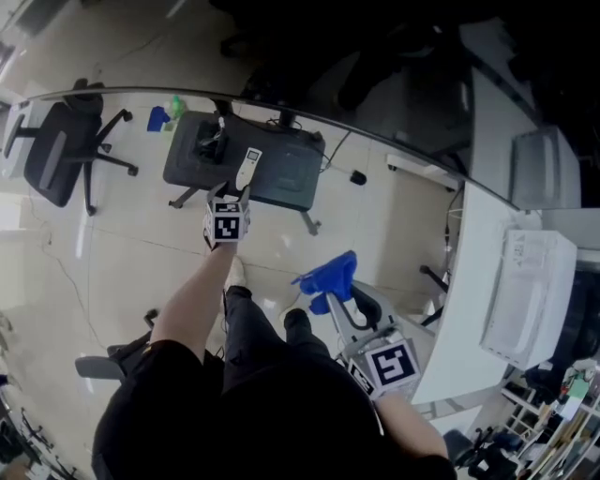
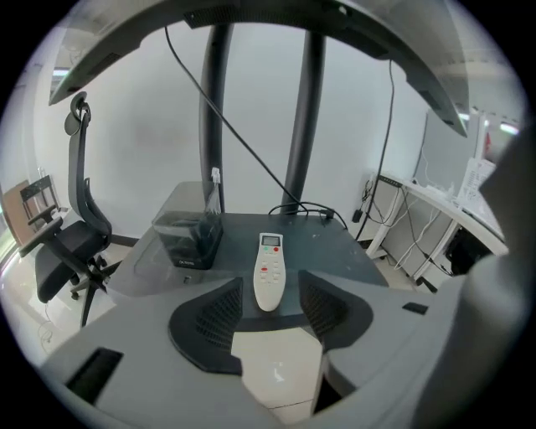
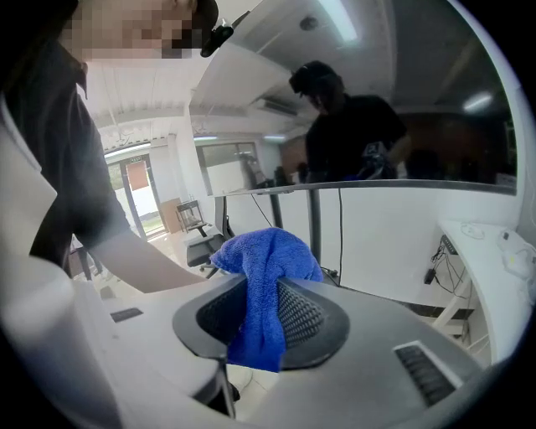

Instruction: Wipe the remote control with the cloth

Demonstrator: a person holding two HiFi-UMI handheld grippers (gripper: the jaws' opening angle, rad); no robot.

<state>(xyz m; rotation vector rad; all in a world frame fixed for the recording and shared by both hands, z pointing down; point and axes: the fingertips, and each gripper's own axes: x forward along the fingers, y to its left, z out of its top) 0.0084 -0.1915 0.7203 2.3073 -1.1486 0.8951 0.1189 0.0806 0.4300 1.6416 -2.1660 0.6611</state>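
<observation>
Office counter [image 2: 335, 243]: remote control [image 2: 268, 270] lies flat, apparently unwiped | left tool [image 2: 272, 303]: jaws wide apart, framing remote's near end, not gripping | right tool [image 3: 260, 314]: clamped on blue cloth [image 3: 266, 260], well apart from remote | wiping seemingly not begun; all remains

Bright, even indoor light. Glare from ceiling strip light [image 3: 335, 17] at top of right gripper view. Both gripper views: strong fisheye w/ black corners. Head view dimmer at far side, edges bent, floor [image 1: 122, 253] glossy; cloth [image 3: 264, 276] sharp.
</observation>
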